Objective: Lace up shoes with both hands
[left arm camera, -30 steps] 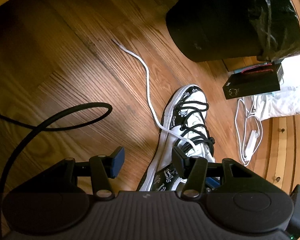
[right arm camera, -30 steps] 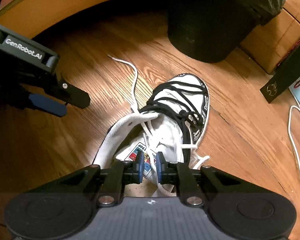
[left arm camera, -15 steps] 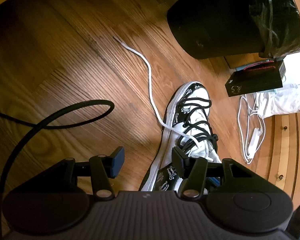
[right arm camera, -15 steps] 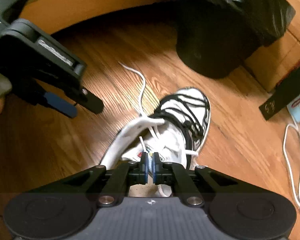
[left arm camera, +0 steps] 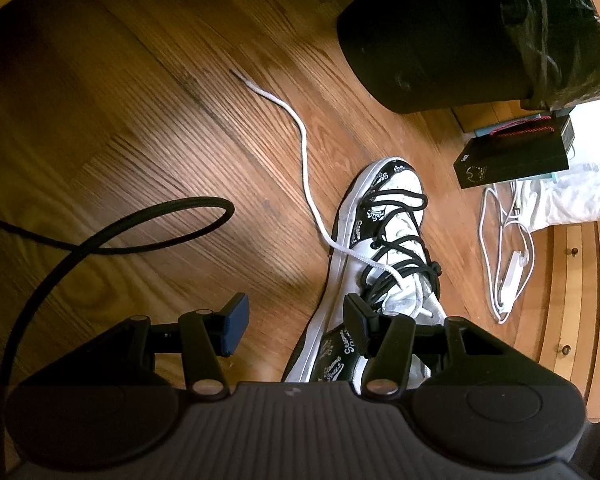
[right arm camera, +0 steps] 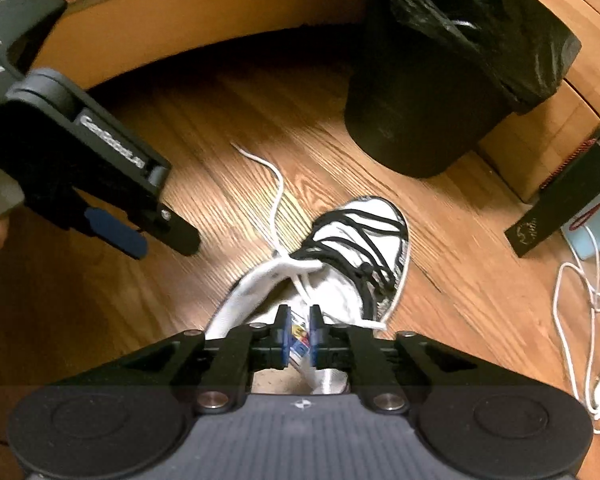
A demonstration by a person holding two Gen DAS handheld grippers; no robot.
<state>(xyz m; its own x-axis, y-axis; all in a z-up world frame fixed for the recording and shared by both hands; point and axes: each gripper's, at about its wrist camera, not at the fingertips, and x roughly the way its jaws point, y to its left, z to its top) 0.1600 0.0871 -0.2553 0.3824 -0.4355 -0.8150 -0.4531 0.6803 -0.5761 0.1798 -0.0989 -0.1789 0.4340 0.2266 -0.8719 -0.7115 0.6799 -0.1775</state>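
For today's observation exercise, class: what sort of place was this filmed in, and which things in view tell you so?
Probably a room in a home, filmed at floor level. The wood-plank floor, the black bin with its plastic liner bag and the white charger cable lying loose beside wooden furniture all suggest it.

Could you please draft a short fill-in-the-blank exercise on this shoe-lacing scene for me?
1. The white canvas sneaker stands on a floor made of ____.
2. The lace crisscrossed over the sneaker's toe end is ____ in colour.
3. The loose white lace trails across the floor from the sneaker's ____ side in the left wrist view.
4. Beyond the sneaker's toe stands a round black bin lined with a black plastic ____.

Missing words: wood; black; left; bag
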